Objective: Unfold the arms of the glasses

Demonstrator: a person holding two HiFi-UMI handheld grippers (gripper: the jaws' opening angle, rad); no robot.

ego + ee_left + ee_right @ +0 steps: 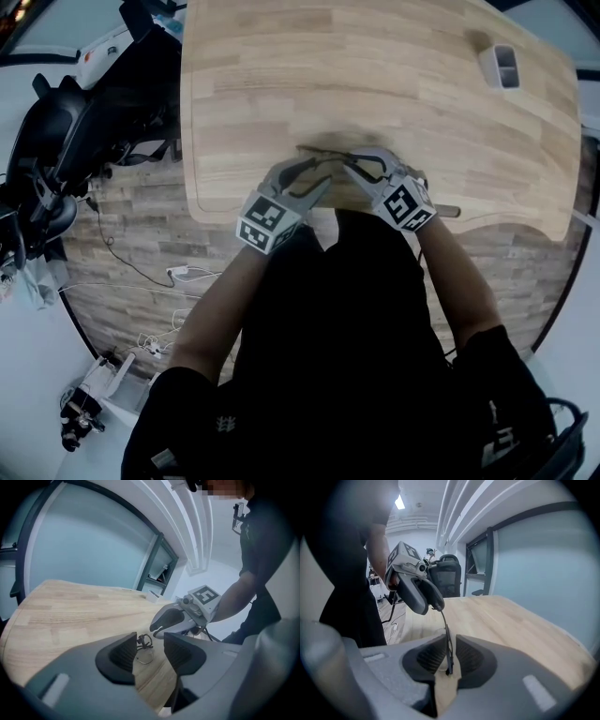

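Glasses [330, 155] lie on the desk [375, 66] close to its near edge, between the 2 grippers. 1 arm [447, 641], thin and dark, runs lengthwise from the right gripper [449, 660] straight toward the tip of the left gripper [433, 603]. The arm's free end sits in the narrow gap of the right jaws, which look pinched on it. From the opposite side, the left jaws stand spread apart, with a lens [145, 656] showing in the gap, ungripped. The arm's long axis lines up with the right jaws, so the swing about its hinge likely falls to that gripper, while the left closes to steady the frame.
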